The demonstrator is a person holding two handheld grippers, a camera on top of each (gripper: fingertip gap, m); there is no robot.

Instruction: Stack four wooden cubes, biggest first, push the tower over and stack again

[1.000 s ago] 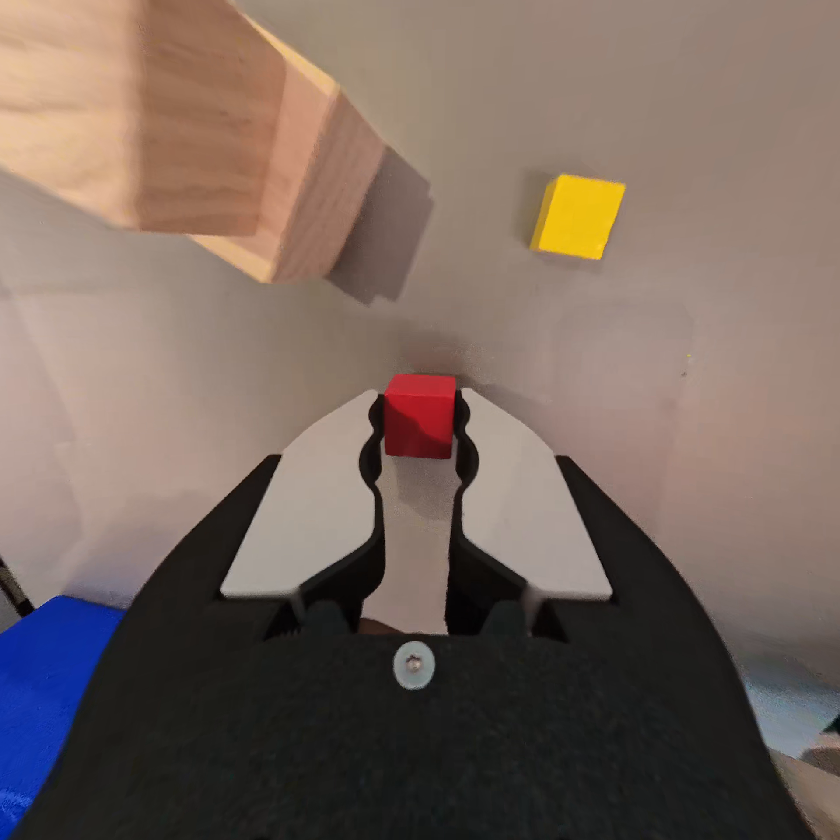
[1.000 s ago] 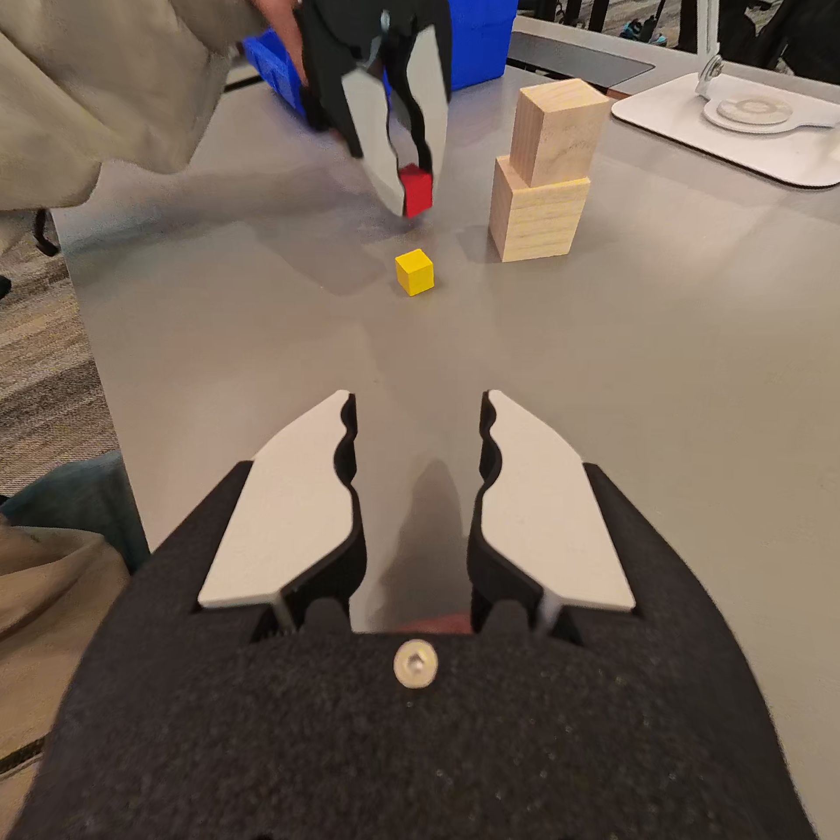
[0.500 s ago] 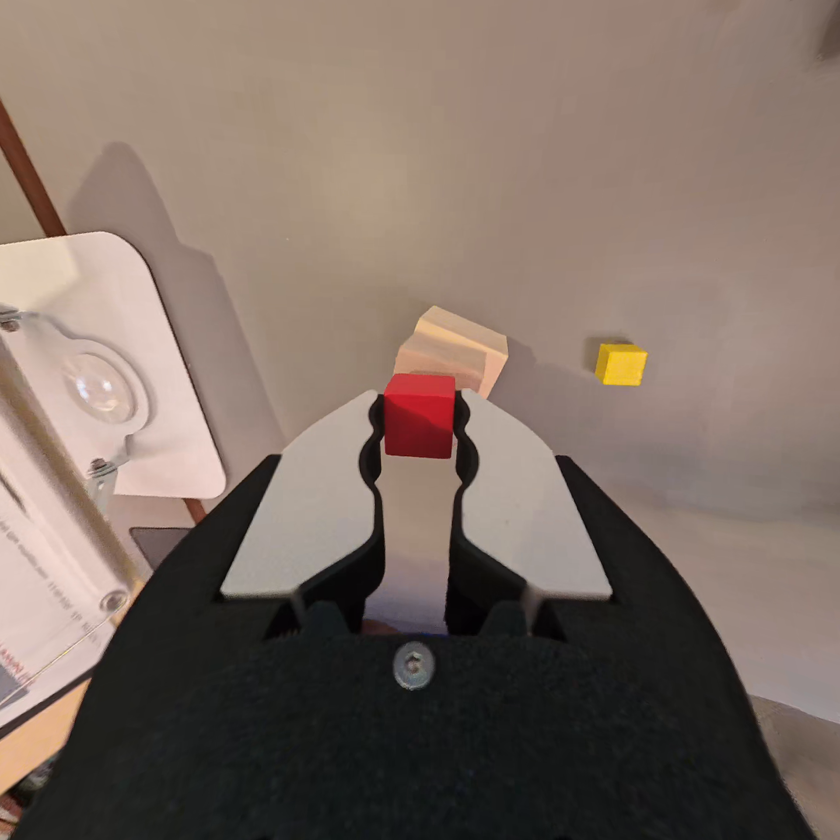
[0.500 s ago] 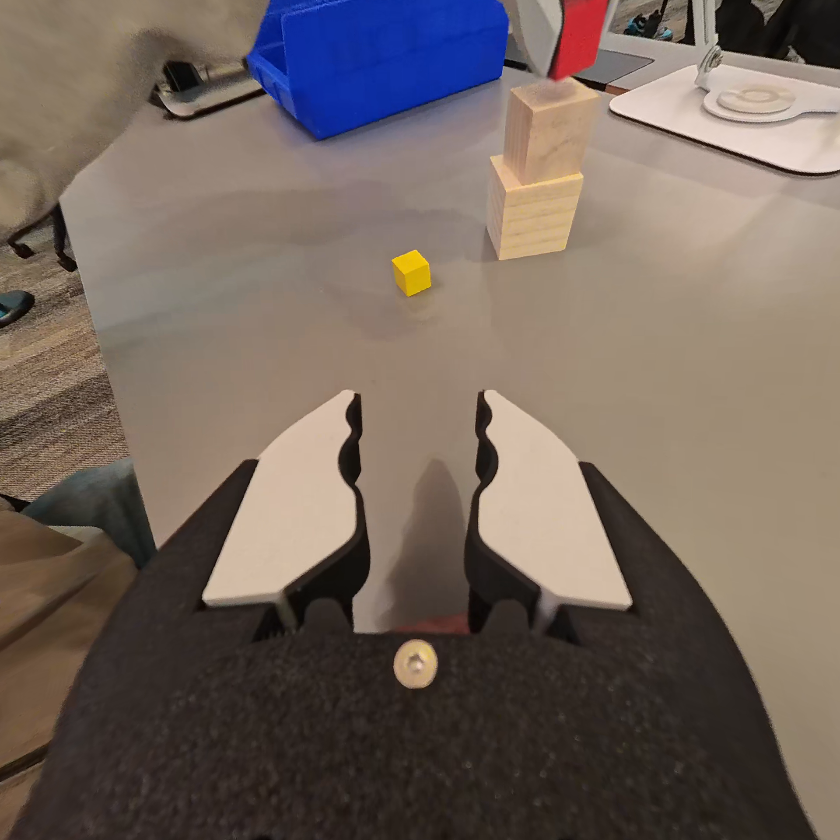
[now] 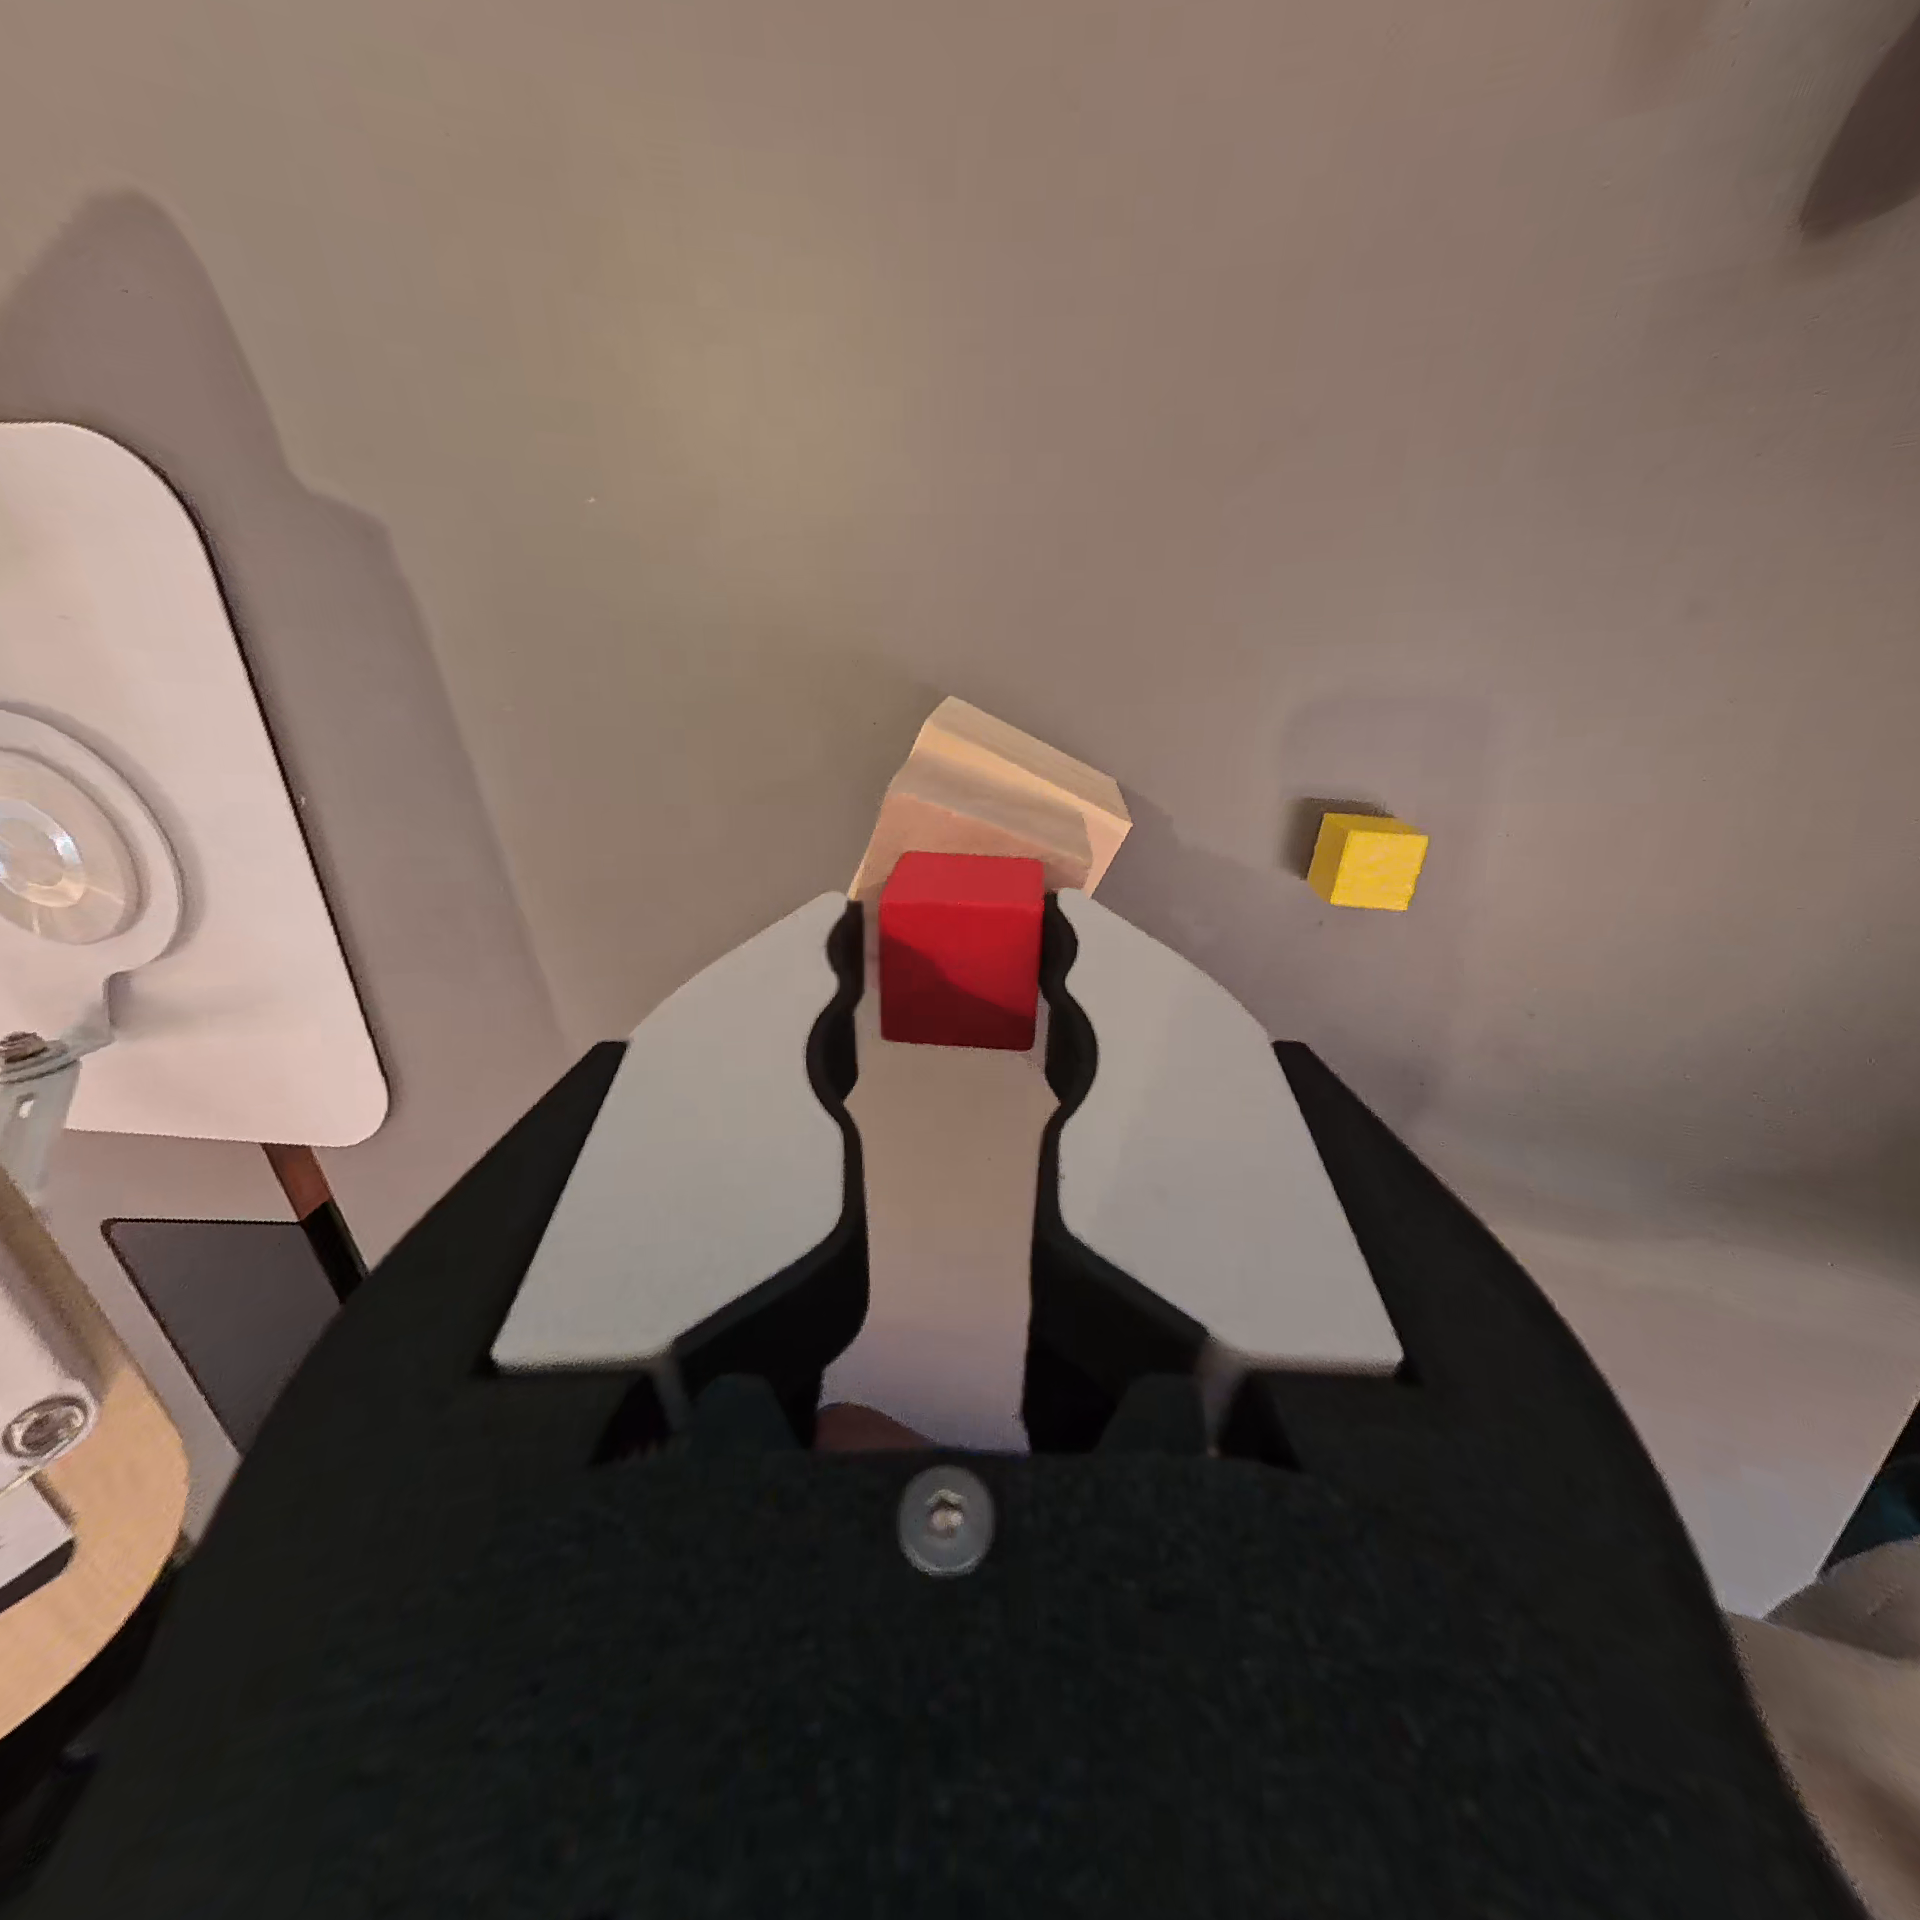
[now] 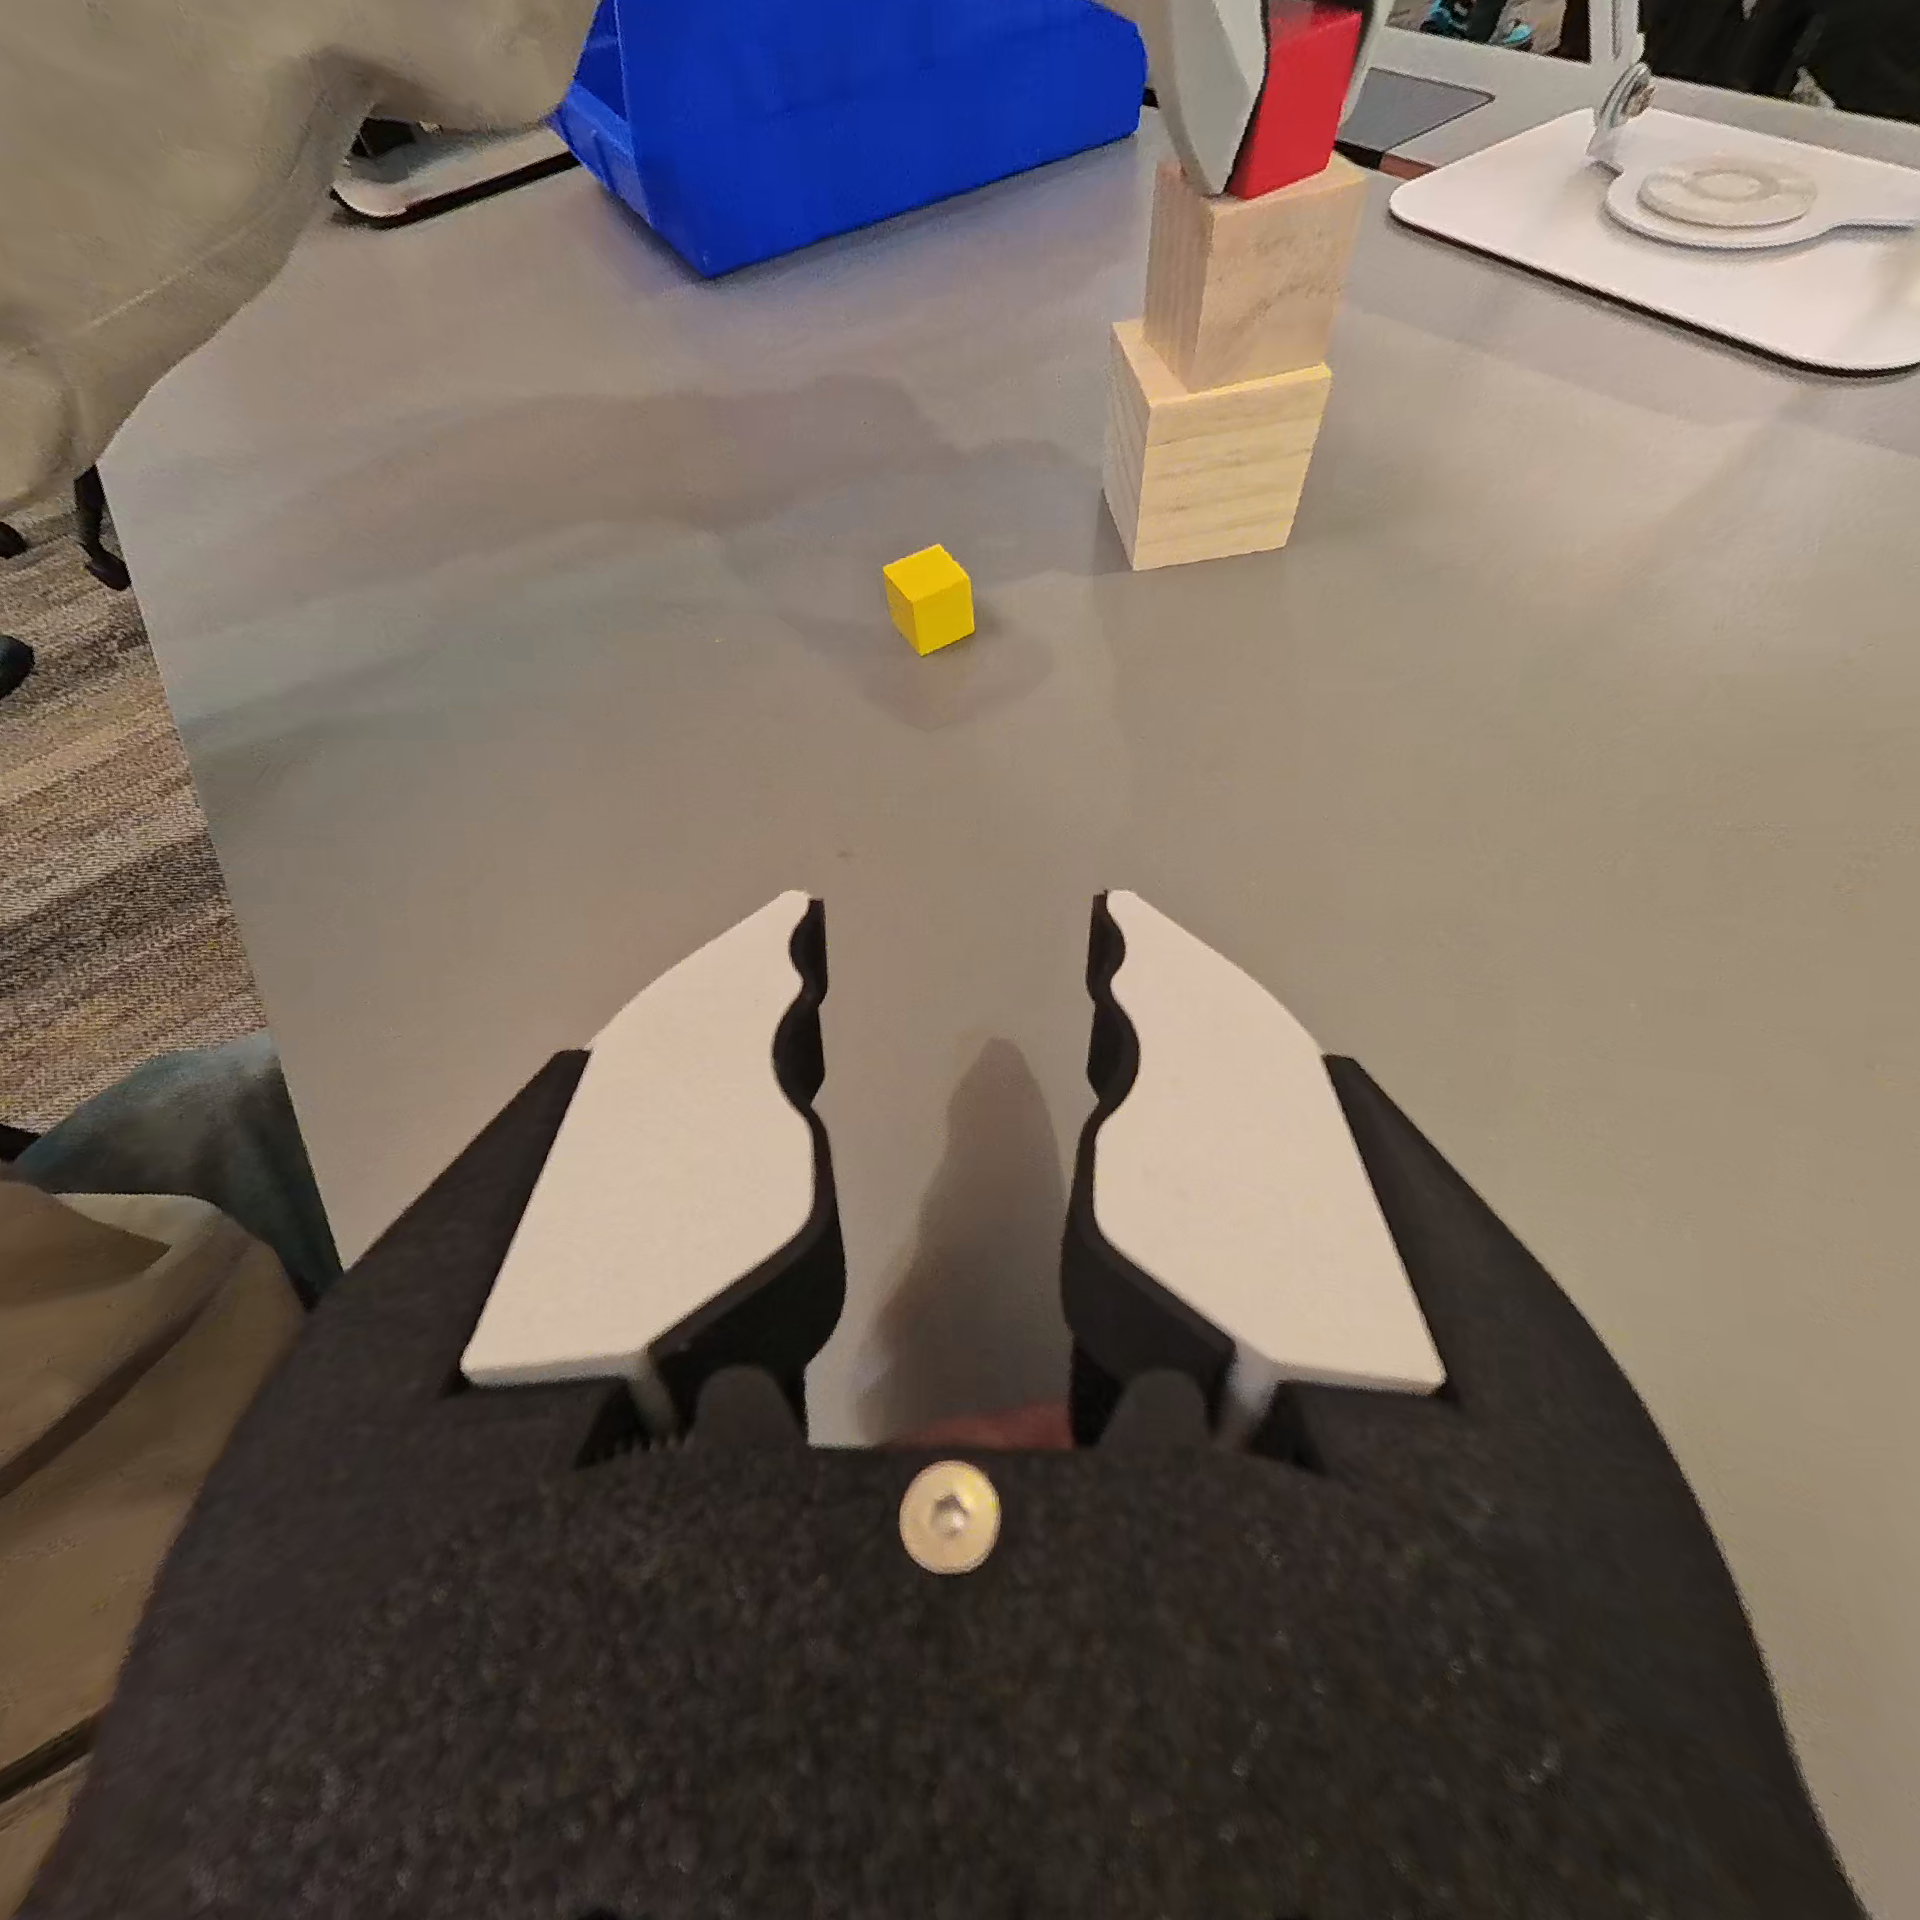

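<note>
My left gripper (image 5: pixel 956 940) is shut on the red cube (image 5: pixel 958 951) and holds it right over the two-cube wooden tower (image 5: pixel 997 805). In the right wrist view the red cube (image 6: pixel 1288 114) sits at the top of the smaller plain cube (image 6: pixel 1252 281), which rests on the bigger plain cube (image 6: pixel 1210 468); whether it touches is unclear. The small yellow cube (image 6: pixel 928 601) lies on the grey table (image 6: pixel 1455 831) left of the tower, also in the left wrist view (image 5: pixel 1364 860). My right gripper (image 6: pixel 956 914) is open and empty, low over the table's near part.
A blue bin (image 6: pixel 831 114) stands at the back left. A white board with a clear round fitting (image 6: pixel 1704 208) lies at the back right, also in the left wrist view (image 5: pixel 156 779). A person's beige sleeve (image 6: pixel 156 208) hangs at the left, past the table's left edge.
My left gripper has carried the red cube from near the table up over the tower and lowered it to the tower's top. The right gripper has barely moved.
</note>
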